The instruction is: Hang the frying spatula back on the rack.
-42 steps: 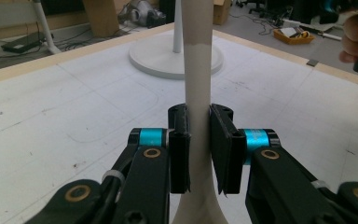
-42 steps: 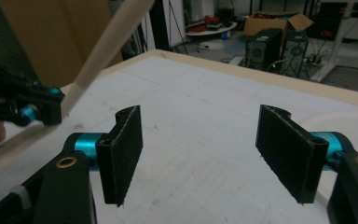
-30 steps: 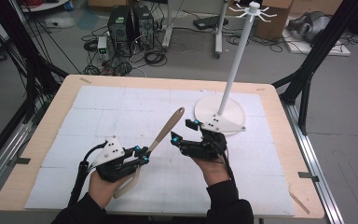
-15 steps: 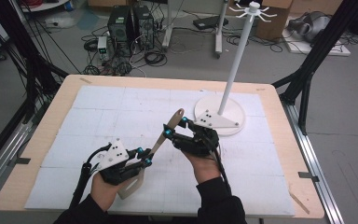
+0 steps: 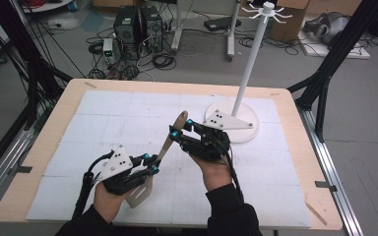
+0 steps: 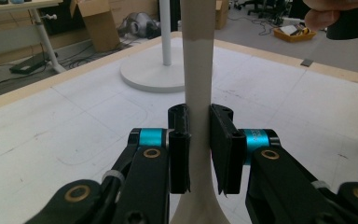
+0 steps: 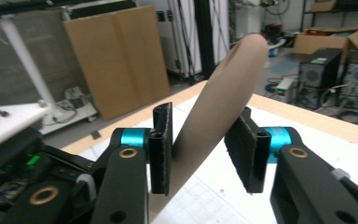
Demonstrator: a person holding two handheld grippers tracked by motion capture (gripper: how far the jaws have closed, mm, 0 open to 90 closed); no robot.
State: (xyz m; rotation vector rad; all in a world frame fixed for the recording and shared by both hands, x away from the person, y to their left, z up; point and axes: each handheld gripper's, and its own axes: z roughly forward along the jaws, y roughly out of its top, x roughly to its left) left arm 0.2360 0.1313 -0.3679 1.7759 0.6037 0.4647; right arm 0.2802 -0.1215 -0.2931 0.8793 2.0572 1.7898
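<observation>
A pale wooden spatula (image 5: pixel 166 145) slants up across the middle of the white mat, blade low near the person and handle tip pointing far right. My left gripper (image 5: pixel 151 163) is shut on its handle just above the blade, and the left gripper view shows the handle (image 6: pixel 198 70) clamped between both pads. My right gripper (image 5: pixel 181 128) is open at the upper end of the handle. In the right gripper view the rounded handle end (image 7: pixel 223 88) rises between the spread jaws of that gripper (image 7: pixel 204 114).
A white hook stand with a round base (image 5: pixel 243 135) and a tall pole (image 5: pixel 250 64) rises at the far right of the mat, just behind the right hand. The wooden table rim (image 5: pixel 295 128) frames the mat. Computers (image 5: pixel 138 24) and cables lie on the floor beyond.
The right gripper has moved left from beside the stand base until its open jaws straddle the spatula's handle end. The left gripper has kept its hold and shifted slightly right.
</observation>
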